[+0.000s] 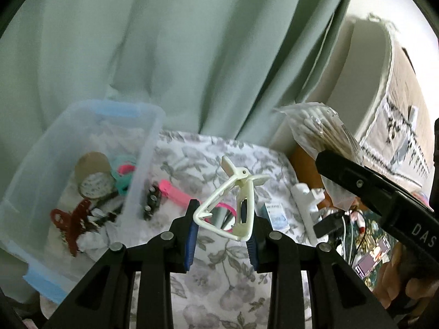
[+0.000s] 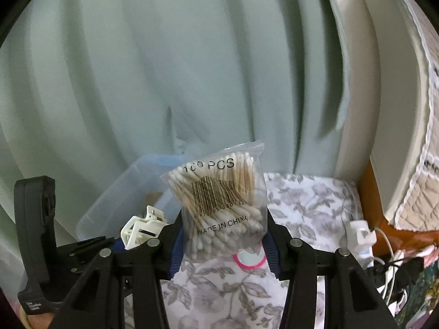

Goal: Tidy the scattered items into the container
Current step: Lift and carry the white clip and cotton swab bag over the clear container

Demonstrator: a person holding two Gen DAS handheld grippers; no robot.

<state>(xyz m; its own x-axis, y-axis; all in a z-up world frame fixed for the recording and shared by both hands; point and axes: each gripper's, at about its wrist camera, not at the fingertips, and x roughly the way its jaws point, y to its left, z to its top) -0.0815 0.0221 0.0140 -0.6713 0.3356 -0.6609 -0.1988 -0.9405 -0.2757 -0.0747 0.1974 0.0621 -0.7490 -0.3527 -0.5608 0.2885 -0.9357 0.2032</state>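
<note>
My left gripper [image 1: 222,219] is shut on a cream hair claw clip [image 1: 233,205], held up above the floral cloth [image 1: 219,274]. The clear plastic container [image 1: 142,148] with blue handles lies to its left, holding a tape roll [image 1: 94,176], a dark red claw clip [image 1: 72,223] and teal and pink bands. My right gripper [image 2: 223,235] is shut on a clear bag of cotton swabs [image 2: 219,200], lifted off the cloth [image 2: 301,205]. The bag [image 1: 323,137] and the other gripper show at the right of the left wrist view. The cream clip [image 2: 142,227] and the container [image 2: 120,200] sit left in the right wrist view.
On the cloth lie a pink strap [image 1: 175,192], small batteries [image 1: 152,200], a small box [image 1: 277,213] and a white plastic piece [image 1: 304,208]. A pink-rimmed round item [image 2: 249,260] lies under the swab bag. A green curtain [image 1: 164,54] hangs behind. Cables [image 2: 389,263] and a white plug crowd the right edge.
</note>
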